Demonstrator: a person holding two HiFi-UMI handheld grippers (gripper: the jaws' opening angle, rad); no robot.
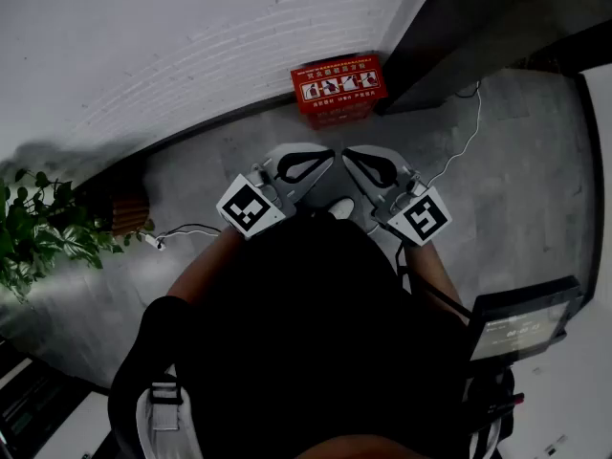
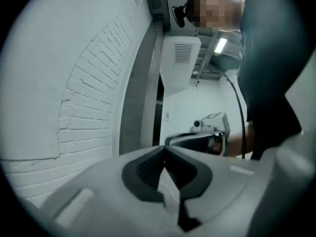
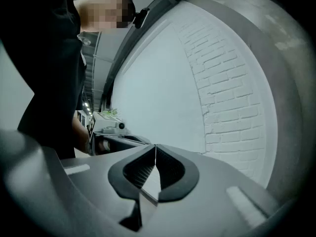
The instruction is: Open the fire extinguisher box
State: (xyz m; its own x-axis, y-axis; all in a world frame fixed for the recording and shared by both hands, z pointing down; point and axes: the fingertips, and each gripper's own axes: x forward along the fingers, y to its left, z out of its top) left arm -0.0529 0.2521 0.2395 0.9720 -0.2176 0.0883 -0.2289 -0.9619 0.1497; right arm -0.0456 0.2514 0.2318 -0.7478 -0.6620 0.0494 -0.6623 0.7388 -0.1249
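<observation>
Against the white brick wall [image 1: 143, 46], the red fire extinguisher box [image 1: 337, 86] sits closed, contents hidden; my left gripper [image 1: 328, 154] and right gripper [image 1: 349, 153] are pinched together, empty.

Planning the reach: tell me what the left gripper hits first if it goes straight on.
Most likely the right gripper. The left gripper's shut tips point at it and nearly touch it, and the left gripper view shows it just ahead, though depth is unclear. The box does not show in that view.

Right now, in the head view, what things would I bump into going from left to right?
The green plant → left gripper → right gripper → dark screen. The red box overlaps both grippers sideways, so it is left out.
</observation>
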